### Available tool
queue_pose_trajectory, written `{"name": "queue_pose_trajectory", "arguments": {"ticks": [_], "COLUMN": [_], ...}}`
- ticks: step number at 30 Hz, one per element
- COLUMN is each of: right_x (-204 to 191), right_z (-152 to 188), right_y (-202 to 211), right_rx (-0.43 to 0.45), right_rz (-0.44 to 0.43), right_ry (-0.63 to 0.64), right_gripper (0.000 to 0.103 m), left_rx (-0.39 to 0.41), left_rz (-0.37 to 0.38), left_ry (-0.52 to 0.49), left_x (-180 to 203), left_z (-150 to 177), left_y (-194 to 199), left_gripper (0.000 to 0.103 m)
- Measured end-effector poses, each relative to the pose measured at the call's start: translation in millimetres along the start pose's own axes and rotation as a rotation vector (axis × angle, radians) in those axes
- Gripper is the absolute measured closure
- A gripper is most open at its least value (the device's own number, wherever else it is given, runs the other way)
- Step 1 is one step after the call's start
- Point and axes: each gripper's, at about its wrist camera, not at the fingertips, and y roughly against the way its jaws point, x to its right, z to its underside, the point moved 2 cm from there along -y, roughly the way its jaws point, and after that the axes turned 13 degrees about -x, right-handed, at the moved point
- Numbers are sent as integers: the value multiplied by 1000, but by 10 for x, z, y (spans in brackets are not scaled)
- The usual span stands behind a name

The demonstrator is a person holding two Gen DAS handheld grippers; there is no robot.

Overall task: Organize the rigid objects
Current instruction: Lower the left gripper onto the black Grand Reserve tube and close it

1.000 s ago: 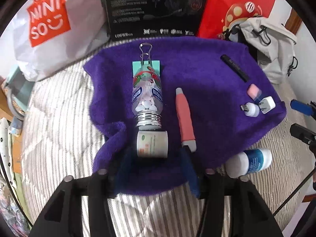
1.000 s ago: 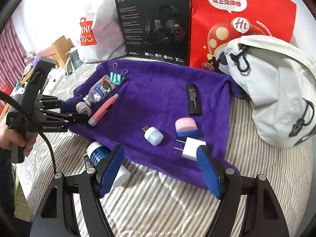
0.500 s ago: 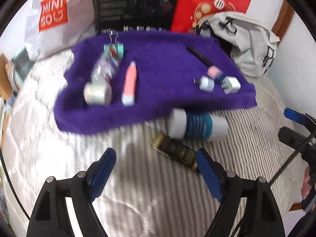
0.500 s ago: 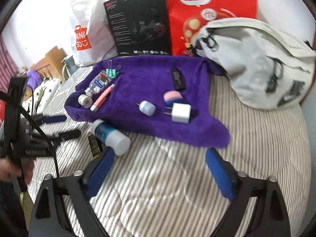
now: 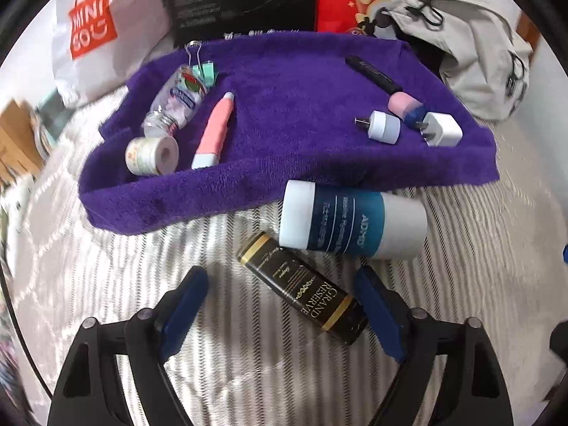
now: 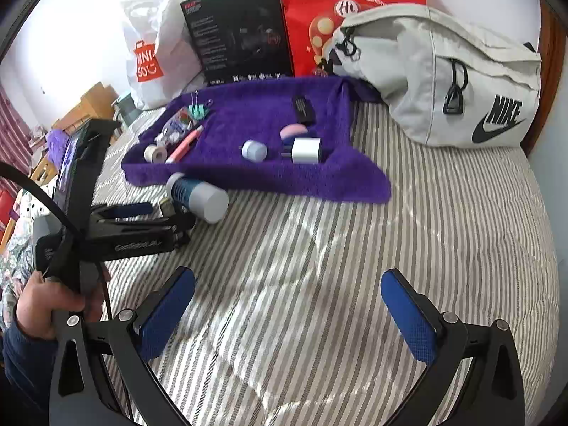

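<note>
A purple towel [image 5: 284, 81] on the bed bears a clear bottle [image 5: 177, 103], a tape roll [image 5: 152, 156], a pink pen [image 5: 214, 131], a green binder clip [image 5: 206, 71], a black stick [image 5: 372, 74], a small plug [image 5: 383, 127] and a white charger [image 5: 443, 129]. In front of the towel lie a blue-and-white bottle [image 5: 355, 223] and a black bottle [image 5: 305, 287]. My left gripper [image 5: 280, 277] is opening, and the black bottle lies slantwise between its jaws, ungripped, its lower end near the right pad. My right gripper [image 6: 287, 280] stands wide open over bare striped bedding, holding nothing.
A white Nike bag [image 6: 443, 81] lies at the back right of the striped bedding [image 6: 426, 248]. A red bag [image 6: 348, 10], a black box [image 6: 241, 35] and a white shopping bag [image 6: 152, 46] stand behind the towel. A hand [image 6: 46, 305] holds the left gripper [image 6: 170, 214].
Both grippers opened and drew back from the towel. The left one left the tape roll on the towel and swung over to the black bottle. The right one left the white charger behind.
</note>
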Motion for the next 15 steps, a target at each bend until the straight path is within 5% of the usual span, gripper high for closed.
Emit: {"name": "queue_pose_trajectory", "arguments": {"ticks": [6, 8, 15], "right_x": [7, -18, -213], "right_z": [46, 21, -75], "right_y": [-73, -84, -139], "right_rx": [-15, -15, -27], "right_rz": [-6, -14, -15], "right_ry": [-9, -2, 50], "right_gripper": [0, 0, 0], "left_rx": [-22, -13, 40], "left_rz": [-23, 23, 56], "left_ry": [43, 61, 49], "left_x": [-344, -437, -378], "left_z": [113, 139, 76], "left_y": [37, 21, 19], "left_gripper": [13, 14, 18]}}
